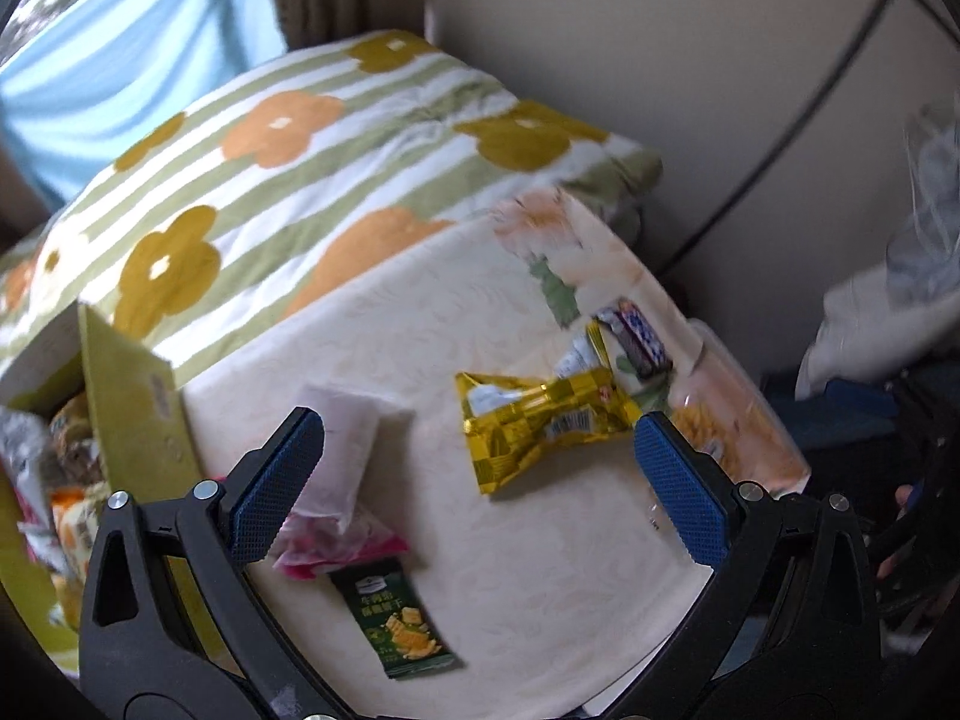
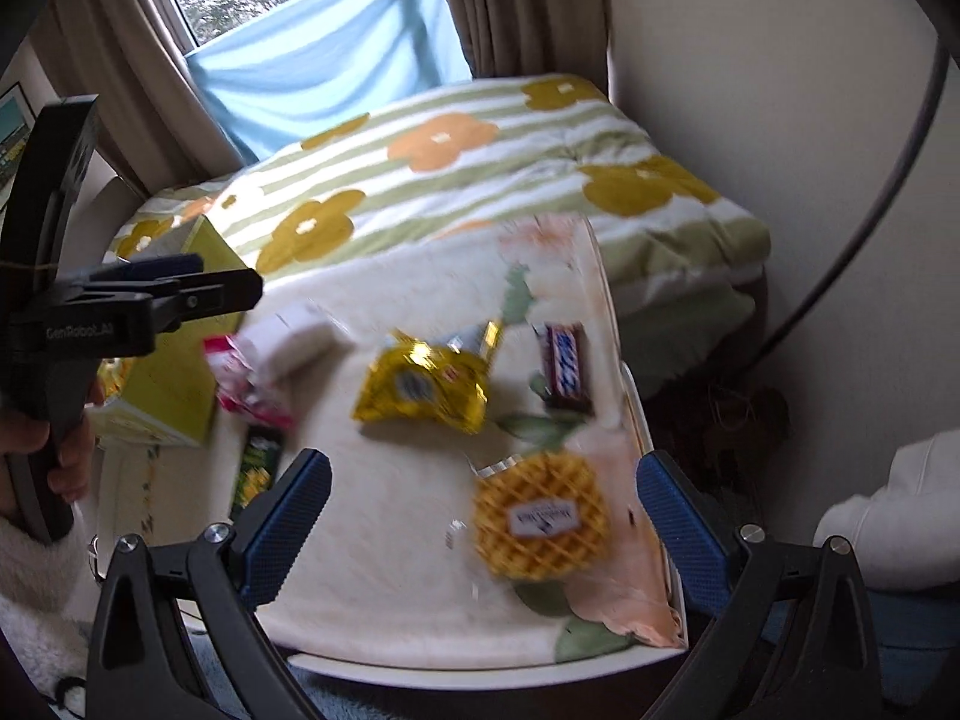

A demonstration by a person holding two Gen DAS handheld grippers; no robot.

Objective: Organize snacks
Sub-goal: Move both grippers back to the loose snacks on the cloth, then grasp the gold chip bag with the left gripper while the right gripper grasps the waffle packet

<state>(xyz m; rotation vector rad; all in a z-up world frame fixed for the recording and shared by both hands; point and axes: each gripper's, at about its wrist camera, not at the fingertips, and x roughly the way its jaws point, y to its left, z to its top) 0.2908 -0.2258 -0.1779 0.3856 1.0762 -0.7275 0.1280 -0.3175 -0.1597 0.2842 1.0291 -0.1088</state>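
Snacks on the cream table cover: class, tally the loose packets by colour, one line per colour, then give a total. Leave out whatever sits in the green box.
Gold packet: 1
White packet: 1
Pink packet: 1
Dark green packet: 1
Brown chocolate bar: 1
Yellow waffle: 1
Total: 6

Your cream tablecloth (image 2: 384,540) carries peach blossoms and green leaves along its edge, and behind it lies a blanket (image 1: 312,168) striped white and pale green with orange and mustard flowers. You have on the cloth a shiny gold packet (image 1: 540,426), a dark green packet (image 1: 396,618) with yellow crackers printed on it, a pink-and-white wrapper (image 1: 336,546), a brown bar (image 2: 564,366) with blue lettering on white, and a golden waffle (image 2: 540,516) with a grid pattern. Your yellow-green box (image 1: 132,396) stands at the left, both sets of fingertips (image 1: 276,480) wear blue dotted pads, and a pale blue cloth (image 2: 324,54) hangs by the beige curtains (image 2: 516,6).
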